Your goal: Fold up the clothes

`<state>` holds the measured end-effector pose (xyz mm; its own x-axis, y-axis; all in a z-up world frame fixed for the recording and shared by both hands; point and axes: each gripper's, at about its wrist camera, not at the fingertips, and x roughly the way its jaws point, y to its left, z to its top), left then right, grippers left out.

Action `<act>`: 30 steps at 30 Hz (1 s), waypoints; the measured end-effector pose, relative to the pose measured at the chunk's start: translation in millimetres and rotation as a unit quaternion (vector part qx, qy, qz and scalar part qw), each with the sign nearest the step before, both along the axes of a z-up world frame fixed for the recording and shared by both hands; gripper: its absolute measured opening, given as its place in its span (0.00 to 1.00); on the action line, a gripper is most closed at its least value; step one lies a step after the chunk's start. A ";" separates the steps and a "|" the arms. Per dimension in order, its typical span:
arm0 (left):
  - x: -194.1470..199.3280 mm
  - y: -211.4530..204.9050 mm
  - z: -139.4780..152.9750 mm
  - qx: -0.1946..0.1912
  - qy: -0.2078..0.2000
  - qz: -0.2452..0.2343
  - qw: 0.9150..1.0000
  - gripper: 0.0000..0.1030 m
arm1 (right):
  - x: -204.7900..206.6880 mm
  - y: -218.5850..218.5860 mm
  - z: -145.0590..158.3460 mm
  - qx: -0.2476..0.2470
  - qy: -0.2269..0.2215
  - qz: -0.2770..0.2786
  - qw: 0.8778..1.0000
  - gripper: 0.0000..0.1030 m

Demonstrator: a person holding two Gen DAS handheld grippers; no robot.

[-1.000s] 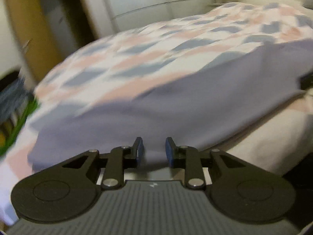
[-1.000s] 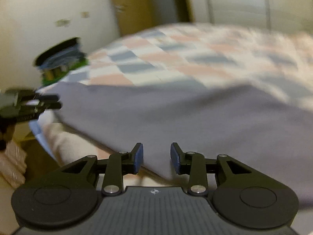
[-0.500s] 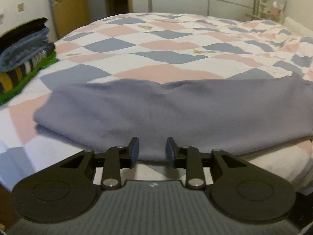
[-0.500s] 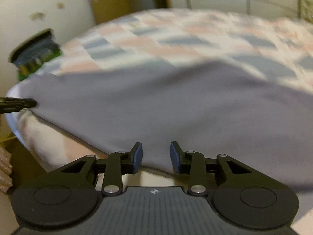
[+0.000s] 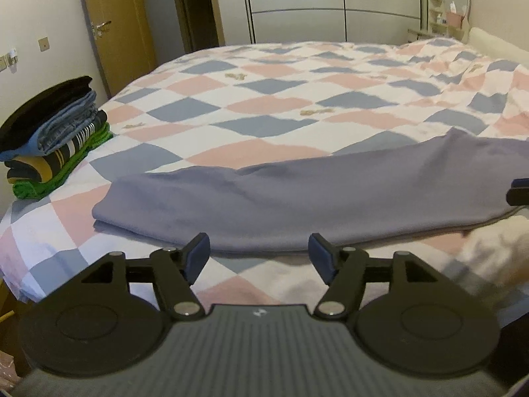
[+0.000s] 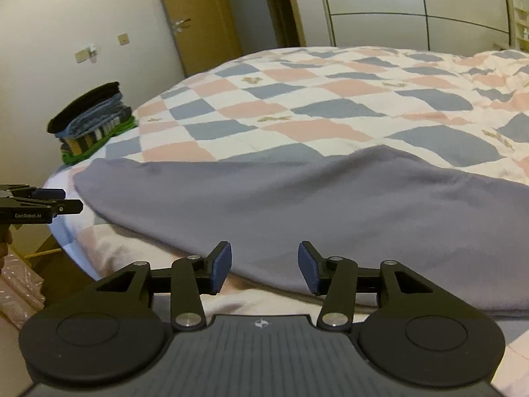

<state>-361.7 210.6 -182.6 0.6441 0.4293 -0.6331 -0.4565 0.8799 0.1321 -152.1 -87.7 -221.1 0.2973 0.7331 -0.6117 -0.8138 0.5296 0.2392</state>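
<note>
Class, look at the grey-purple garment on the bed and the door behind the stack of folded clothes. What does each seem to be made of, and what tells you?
Grey-purple garment: seemingly a soft, matte knit fabric such as jersey; it drapes in shallow folds with no shine, though the weave is too fine to confirm.
Door: apparently wood or wood-look laminate, with a smooth yellow-brown satin surface; its handle looks like shiny metal.

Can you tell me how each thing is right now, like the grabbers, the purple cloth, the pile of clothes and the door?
left gripper: open, holding nothing.
right gripper: open, holding nothing.
purple garment: folded over, lying flat along the near bed edge.
stack of clothes: folded, piled on the bed corner.
bed cover: spread out, a little rumpled on the right.
wooden door: looks open.
</note>
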 end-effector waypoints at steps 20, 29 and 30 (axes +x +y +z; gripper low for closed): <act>-73.2 -33.2 31.8 -0.044 -0.069 0.029 0.996 0.69 | -68.5 -25.1 38.4 0.005 -0.046 -0.041 0.998 0.60; -64.8 21.7 7.0 -0.119 -0.091 0.066 0.986 0.70 | -58.7 7.3 29.1 -0.034 -0.055 -0.042 0.997 0.64; -62.4 28.8 3.4 -0.129 -0.093 0.070 0.985 0.70 | -55.8 11.3 26.5 -0.036 -0.053 -0.040 0.997 0.65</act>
